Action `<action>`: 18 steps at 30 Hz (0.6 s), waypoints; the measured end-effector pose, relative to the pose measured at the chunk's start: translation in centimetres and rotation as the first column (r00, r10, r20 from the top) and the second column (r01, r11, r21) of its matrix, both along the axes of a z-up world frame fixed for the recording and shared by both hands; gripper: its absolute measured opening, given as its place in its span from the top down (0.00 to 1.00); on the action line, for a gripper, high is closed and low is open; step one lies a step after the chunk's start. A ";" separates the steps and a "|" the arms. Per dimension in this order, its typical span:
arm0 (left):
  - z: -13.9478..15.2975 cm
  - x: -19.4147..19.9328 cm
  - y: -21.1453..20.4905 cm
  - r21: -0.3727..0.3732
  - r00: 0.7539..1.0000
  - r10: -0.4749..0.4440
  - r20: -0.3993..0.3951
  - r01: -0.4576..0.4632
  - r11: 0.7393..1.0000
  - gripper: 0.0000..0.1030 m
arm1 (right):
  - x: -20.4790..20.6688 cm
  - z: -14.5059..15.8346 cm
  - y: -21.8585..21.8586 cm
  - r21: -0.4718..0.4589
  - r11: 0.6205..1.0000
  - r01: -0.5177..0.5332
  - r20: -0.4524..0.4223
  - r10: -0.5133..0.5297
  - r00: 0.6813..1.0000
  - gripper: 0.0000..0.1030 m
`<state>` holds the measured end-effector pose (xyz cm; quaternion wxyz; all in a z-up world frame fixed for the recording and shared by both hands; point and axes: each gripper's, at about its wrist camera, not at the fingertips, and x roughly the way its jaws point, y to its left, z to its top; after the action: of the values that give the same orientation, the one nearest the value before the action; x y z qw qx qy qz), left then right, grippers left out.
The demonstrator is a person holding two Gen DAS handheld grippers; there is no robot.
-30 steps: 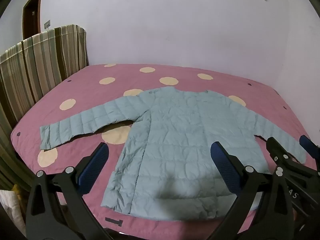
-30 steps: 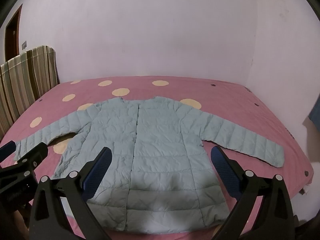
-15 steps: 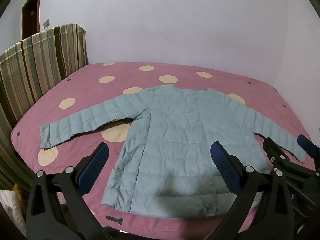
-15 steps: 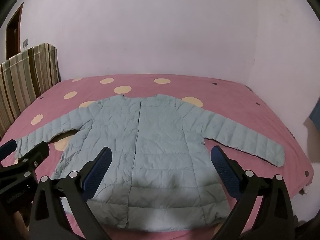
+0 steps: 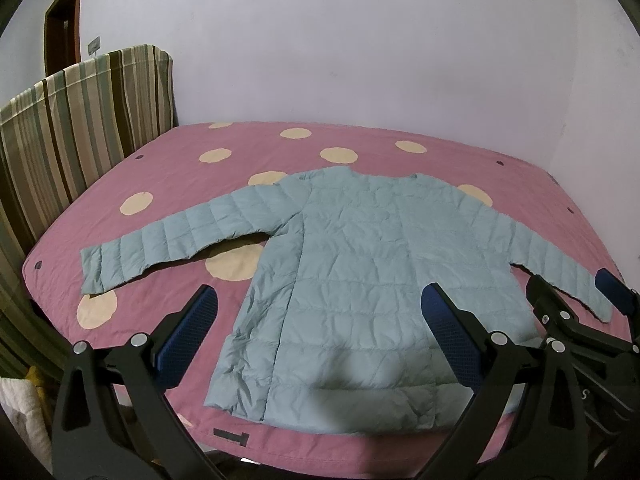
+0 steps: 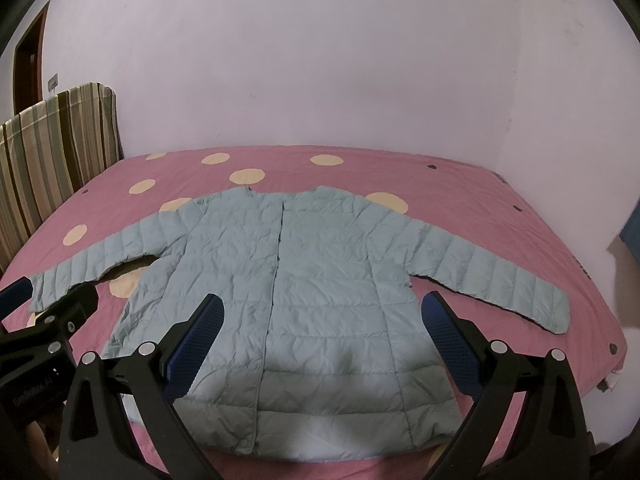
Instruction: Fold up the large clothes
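So there's this pale blue-green puffer jacket (image 5: 360, 280) spread flat, front side up, on a pink bedspread (image 5: 160, 168) with big cream polka dots, and it's basically sitting in the middle of the near half of the bed, hem toward the foot edge where the person is standing. Both sleeves are stretched straight out sideways from the jacket's body, the front closure runs up the middle, and the collar points toward the back wall (image 6: 320, 60). The left gripper (image 5: 320, 344) is hanging above the jacket's hem with its blue-padded fingers (image 5: 188, 340) spread wide apart, nothing between them, one finger out over the bare pink next to the jacket and the other over the lower right part of it. The right gripper (image 6: 320, 344) is the same deal, jaws wide apart and empty, hovering over the jacket's lower half with the hem just below it. From the right wrist view you can see the left gripper poking in near the cuff of the jacket's left-hand sleeve. Neither one is touching the fabric as far as I can tell. Off to the left of the jacket there's a striped headboard cover (image 5: 80, 120) in brown, green and cream, and a dark wooden door (image 5: 64, 20) behind that.
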<state>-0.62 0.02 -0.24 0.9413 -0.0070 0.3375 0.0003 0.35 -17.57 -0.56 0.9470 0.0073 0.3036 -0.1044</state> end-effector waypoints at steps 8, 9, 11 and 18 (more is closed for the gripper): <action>-0.2 0.1 0.1 0.002 1.000 0.001 -0.009 -0.001 1.000 0.02 | 0.2 -0.2 0.0 0.000 1.000 -0.005 -0.009 0.005 1.000 0.05; -0.2 0.1 0.2 0.003 1.000 0.001 -0.012 -0.001 1.000 0.02 | 0.2 -0.3 0.0 0.002 1.000 -0.006 -0.011 0.006 1.000 0.05; -0.3 0.2 0.3 0.002 1.000 0.002 -0.018 -0.002 1.000 0.02 | 0.3 -0.5 0.0 0.003 1.000 -0.006 -0.014 0.006 1.000 0.05; -0.5 0.4 0.4 0.003 1.000 0.002 -0.023 -0.002 1.000 0.02 | 0.4 -0.9 0.1 0.006 1.000 -0.011 -0.024 0.011 1.000 0.05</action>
<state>-0.26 0.39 -0.70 0.9373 -0.0061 0.3485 0.0018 0.77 -17.51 -1.49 0.9439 0.0071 0.3152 -0.0986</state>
